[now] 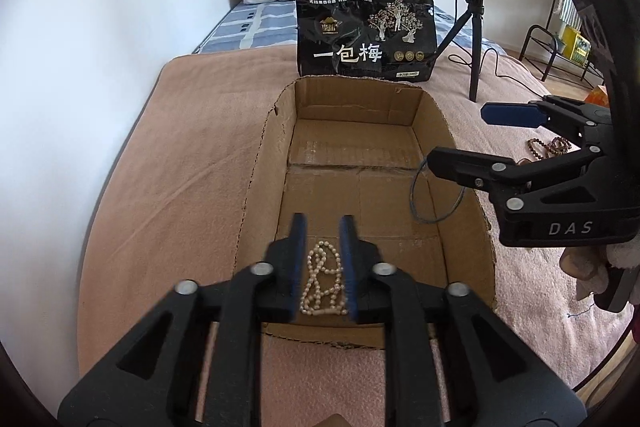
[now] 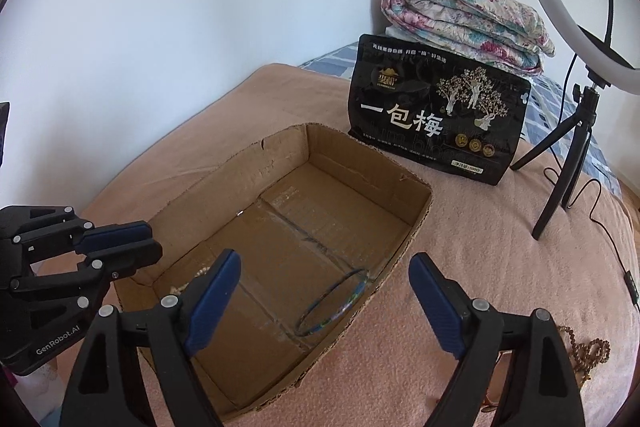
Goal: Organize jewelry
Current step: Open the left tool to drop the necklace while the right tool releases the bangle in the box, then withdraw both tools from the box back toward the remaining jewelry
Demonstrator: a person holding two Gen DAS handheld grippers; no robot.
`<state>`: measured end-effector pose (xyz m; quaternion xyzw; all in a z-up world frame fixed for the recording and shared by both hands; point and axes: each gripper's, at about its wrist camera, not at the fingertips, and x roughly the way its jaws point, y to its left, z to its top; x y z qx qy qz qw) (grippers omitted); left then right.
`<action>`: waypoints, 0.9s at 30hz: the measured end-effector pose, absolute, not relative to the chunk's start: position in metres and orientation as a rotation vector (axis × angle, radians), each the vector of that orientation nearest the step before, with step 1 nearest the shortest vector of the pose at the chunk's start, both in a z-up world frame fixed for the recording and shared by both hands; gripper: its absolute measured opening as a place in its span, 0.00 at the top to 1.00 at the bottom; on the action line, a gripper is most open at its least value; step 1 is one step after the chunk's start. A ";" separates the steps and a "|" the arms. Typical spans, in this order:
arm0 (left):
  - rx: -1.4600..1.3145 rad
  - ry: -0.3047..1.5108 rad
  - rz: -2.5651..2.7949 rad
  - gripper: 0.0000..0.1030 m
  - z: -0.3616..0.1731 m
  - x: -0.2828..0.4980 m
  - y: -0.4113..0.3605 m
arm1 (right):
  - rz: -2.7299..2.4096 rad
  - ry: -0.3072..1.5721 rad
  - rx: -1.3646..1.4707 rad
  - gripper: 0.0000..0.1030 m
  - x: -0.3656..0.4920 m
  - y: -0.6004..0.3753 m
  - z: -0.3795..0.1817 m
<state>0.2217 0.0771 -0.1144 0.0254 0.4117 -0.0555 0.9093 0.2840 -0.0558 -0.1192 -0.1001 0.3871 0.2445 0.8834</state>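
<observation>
Since the pearl necklace point(image 1: 324, 281) already lies in the cardboard box point(image 1: 264, 147), I keep my left tongs point(image 1: 323, 259) slightly apart around it, while my right tongs point(image 2: 324, 301) gape above the bangle point(image 2: 334, 301), just dropped, I judge.

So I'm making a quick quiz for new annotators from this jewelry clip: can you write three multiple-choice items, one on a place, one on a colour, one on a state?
1. Where does the pearl necklace lie?
A. on the blanket
B. in the cardboard box
C. on the black snack bag

2. What colour are the gripper pads?
A. blue
B. red
C. white

3. How is the right gripper?
A. shut on the bangle
B. shut, holding nothing
C. open

Answers: 1 B, the pearls rest on the box floor between the left gripper's fingers. 2 A, all visible pads are blue. 3 C, its fingers stand wide apart above the bangle.
</observation>
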 end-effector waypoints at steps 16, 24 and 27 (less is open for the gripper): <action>0.044 0.792 -0.104 0.61 -0.086 0.184 0.074 | 0.455 0.749 -0.187 0.15 0.247 -0.086 -0.082; 0.085 0.724 -0.137 0.61 -0.058 0.157 0.046 | 0.400 0.701 -0.182 0.13 0.213 -0.117 -0.059; 0.097 0.694 -0.151 0.61 -0.048 0.147 0.035 | 0.384 0.689 -0.171 0.11 0.201 -0.131 -0.052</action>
